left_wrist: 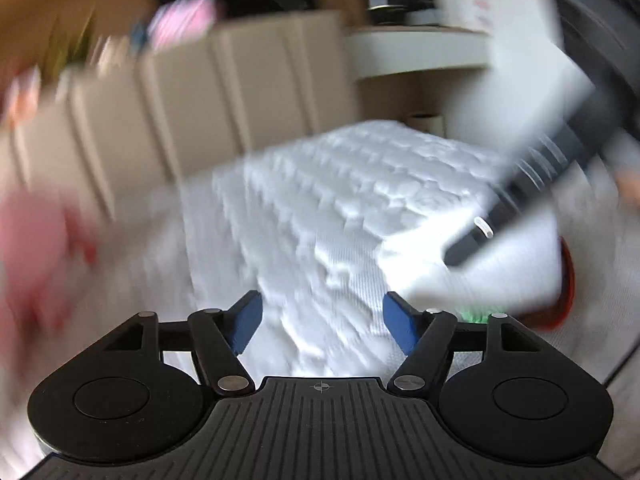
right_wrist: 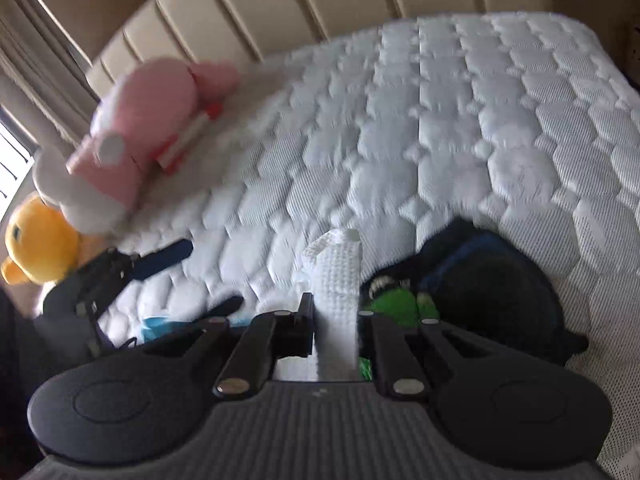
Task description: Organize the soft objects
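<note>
- White knitted cloth (right_wrist: pixel 338 280) stands clenched between the right gripper (right_wrist: pixel 336 320) jaws, at 12 o'clock.
- Left gripper (left_wrist: pixel 322 320) hovers over the mattress (left_wrist: pixel 320 200), jaws released.

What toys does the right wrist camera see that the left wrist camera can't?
Only the right wrist view shows the yellow duck plush and the green plush beside a dark bag.

Only the left wrist view shows a shelf and the left gripper open and empty.

Both show the white mattress, the pink plush, and the right gripper holding a white cloth.
</note>
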Tool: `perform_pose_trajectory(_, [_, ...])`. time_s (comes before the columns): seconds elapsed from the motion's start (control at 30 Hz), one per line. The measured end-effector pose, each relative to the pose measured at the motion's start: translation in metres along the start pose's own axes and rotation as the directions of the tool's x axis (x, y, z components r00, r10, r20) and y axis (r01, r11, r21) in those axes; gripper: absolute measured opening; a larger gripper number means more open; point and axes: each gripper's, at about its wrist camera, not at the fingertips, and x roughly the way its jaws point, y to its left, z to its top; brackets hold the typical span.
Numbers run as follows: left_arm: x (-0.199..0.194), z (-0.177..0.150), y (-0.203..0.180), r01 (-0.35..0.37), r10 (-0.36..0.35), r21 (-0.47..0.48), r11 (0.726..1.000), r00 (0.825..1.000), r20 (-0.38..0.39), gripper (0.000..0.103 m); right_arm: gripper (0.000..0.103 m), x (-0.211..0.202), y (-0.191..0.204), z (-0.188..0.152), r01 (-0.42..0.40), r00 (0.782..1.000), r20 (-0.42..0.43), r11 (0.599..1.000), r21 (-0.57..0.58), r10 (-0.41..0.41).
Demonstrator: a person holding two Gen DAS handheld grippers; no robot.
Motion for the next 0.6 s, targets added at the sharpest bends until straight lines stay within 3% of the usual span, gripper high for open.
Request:
perform_pose_trajectory(0.07, [0.005, 0.0, 0.029, 0.096, -0.105, -0.228, 0.969, 0.994, -0.026, 0.077, 0.015, 0.008, 0.007, -0.005, 0.02, 0.999, -0.033, 0.999, -0.041, -0.022])
perform_pose_trajectory(0.1, [0.006, -0.001, 0.045, 0.152, -0.168, -0.349, 0.925, 0.986, -0.015, 0.079, 0.015, 0.012, 0.012, -0.007, 0.029, 0.998, -0.047, 0.997, -0.068, -0.033])
perform_pose_trajectory(0.17, [0.004, -0.003, 0.072, 0.255, -0.28, -0.544, 0.8, 0.959, 0.038, 0.084, 0.015, 0.015, 0.02, -0.01, 0.04, 0.997, -0.056, 0.993, -0.112, -0.046])
perform_pose_trajectory(0.2, [-0.001, -0.001, 0.083, 0.292, -0.322, -0.601, 0.744, 0.945, 0.061, 0.093, 0.015, 0.015, 0.022, -0.01, 0.036, 0.998, -0.052, 0.992, -0.12, -0.043])
perform_pose_trajectory(0.23, [-0.006, 0.004, 0.09, 0.318, -0.354, -0.611, 0.725, 0.933, 0.065, 0.094, 0.015, 0.013, 0.022, -0.009, 0.028, 0.998, -0.046, 0.993, -0.117, -0.033])
perform_pose_trajectory(0.27, [-0.013, 0.012, 0.09, 0.33, -0.375, -0.564, 0.757, 0.926, 0.038, 0.094, 0.015, 0.011, 0.022, -0.008, 0.018, 0.999, -0.041, 0.994, -0.11, -0.023])
perform_pose_trajectory(0.3, [-0.022, 0.022, 0.084, 0.329, -0.377, -0.456, 0.827, 0.926, -0.014, 0.096, 0.015, 0.009, 0.022, -0.007, 0.009, 0.999, -0.036, 0.995, -0.103, -0.013])
perform_pose_trajectory(0.33, [-0.031, 0.03, 0.073, 0.318, -0.354, -0.293, 0.902, 0.932, -0.08, 0.099, 0.015, 0.008, 0.021, -0.006, 0.003, 0.999, -0.033, 0.995, -0.097, -0.007])
perform_pose_trajectory(0.37, [-0.038, 0.031, 0.056, 0.296, -0.308, -0.098, 0.95, 0.939, -0.155, 0.1, 0.015, 0.007, 0.021, -0.005, 0.0, 0.999, -0.033, 0.996, -0.094, -0.003])
perform_pose_trajectory(0.4, [-0.042, 0.026, 0.038, 0.271, -0.242, 0.104, 0.957, 0.943, -0.227, 0.1, 0.015, 0.007, 0.021, -0.005, -0.003, 0.999, -0.034, 0.996, -0.091, 0.0])
perform_pose_trajectory(0.47, [-0.039, 0.004, 0.008, 0.263, -0.126, 0.378, 0.888, 0.928, -0.35, 0.1, 0.015, 0.007, 0.022, -0.004, -0.013, 0.999, -0.035, 0.996, -0.09, 0.01])
perform_pose_trajectory(0.53, [-0.029, -0.022, -0.009, 0.287, -0.06, 0.478, 0.83, 0.898, -0.436, 0.1, 0.015, 0.004, 0.025, -0.004, -0.025, 0.999, -0.028, 0.995, -0.098, 0.023])
perform_pose_trajectory(0.57, [-0.023, -0.033, -0.015, 0.292, -0.04, 0.495, 0.818, 0.888, -0.458, 0.1, 0.015, 0.001, 0.026, -0.004, -0.031, 0.999, -0.021, 0.994, -0.1, 0.029])
perform_pose_trajectory(0.6, [-0.017, -0.041, -0.018, 0.279, -0.027, 0.494, 0.824, 0.889, -0.456, 0.1, 0.015, -0.002, 0.025, -0.004, -0.033, 0.999, -0.013, 0.995, -0.099, 0.032])
